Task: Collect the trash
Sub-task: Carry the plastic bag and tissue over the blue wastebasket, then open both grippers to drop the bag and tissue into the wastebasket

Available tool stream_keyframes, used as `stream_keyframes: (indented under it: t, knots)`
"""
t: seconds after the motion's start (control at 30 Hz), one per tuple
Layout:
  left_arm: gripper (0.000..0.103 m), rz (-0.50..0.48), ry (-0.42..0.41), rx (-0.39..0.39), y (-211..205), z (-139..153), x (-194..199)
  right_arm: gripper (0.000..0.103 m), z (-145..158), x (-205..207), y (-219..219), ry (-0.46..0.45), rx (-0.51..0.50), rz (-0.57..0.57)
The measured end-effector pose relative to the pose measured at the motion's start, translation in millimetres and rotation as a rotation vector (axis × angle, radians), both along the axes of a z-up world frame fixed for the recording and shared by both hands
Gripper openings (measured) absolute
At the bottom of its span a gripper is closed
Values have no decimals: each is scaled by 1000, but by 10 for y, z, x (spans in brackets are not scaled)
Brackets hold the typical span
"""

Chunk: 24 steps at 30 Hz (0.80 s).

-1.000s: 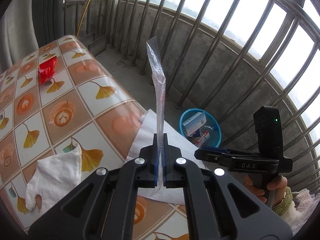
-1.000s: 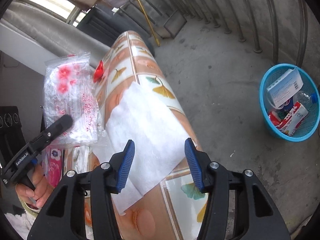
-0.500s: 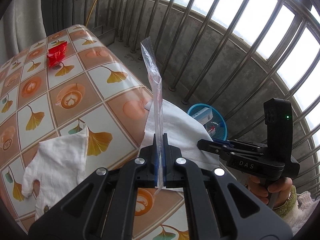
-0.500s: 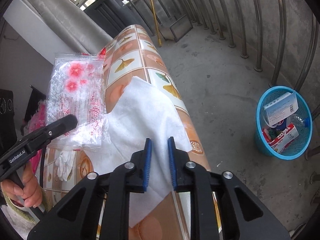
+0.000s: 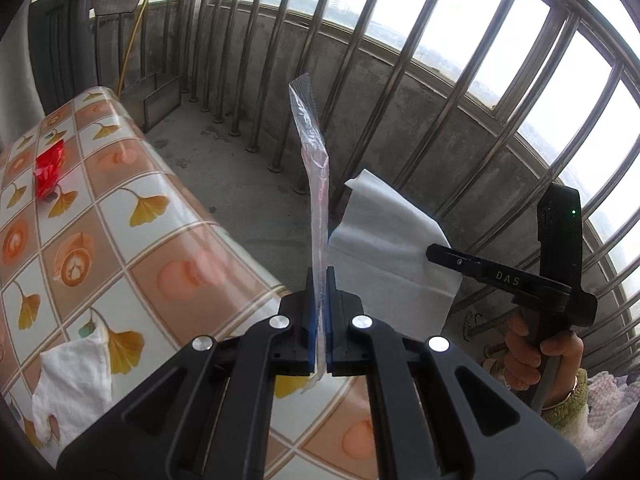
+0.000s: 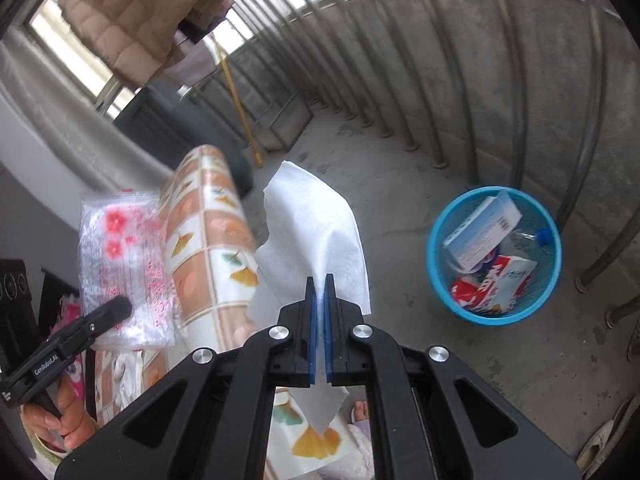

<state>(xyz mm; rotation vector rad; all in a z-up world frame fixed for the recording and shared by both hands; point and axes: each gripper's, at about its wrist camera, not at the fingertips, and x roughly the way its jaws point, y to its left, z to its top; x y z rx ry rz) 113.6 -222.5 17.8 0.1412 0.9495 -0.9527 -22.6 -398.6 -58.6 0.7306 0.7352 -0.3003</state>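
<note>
A table (image 5: 132,240) covered with a tiled cloth of ginkgo leaves and cups is seen on a concrete balcony closed in by metal bars (image 5: 400,92). On the floor beside the bars a blue bin (image 6: 440,280) is stood, already holding a white box, a bottle and red-and-white wrappers. A white tissue (image 6: 316,224) is pinched at one edge between the pads of the right gripper (image 6: 319,328), whose jaws have just been closing on it; the sheet is held up off the table, between the table edge and the bin. A clear plastic bag (image 5: 316,216) printed with red flowers is clamped edge-on in the closed left gripper (image 5: 319,320) and is held upright. A crumpled white cloth (image 5: 72,392) is left on the near part of the table, and a small red wrapper (image 5: 49,168) lies at its far end.
</note>
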Motion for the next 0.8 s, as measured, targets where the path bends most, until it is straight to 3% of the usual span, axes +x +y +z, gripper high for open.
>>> stream_keyframes:
  t: [0.13,0.3,0.47,0.67,0.77,0.8]
  knots:
    - [1,-89,28,28,-527,-101,10,3,-54,-327,-473,23,2,-185]
    - [2,-181,118,123,-1315,-460,99,3,-283,-533,-948,69,25,-352]
    - [2,-240,194,269,-2061,-1010,195,3,-653,-579,-1276,128,51,-469]
    - [2,-274,218,400,-2690,-1626,247,3,-1127,-550,-1609,173,108,-563]
    - [7,-286,213,425,-2906,-1812,275,4,-1383,-512,-1746,164,173,-617]
    - [14,-288,213,429,-2949,-1858,285,4,-1470,-498,-1790,162,196,-631]
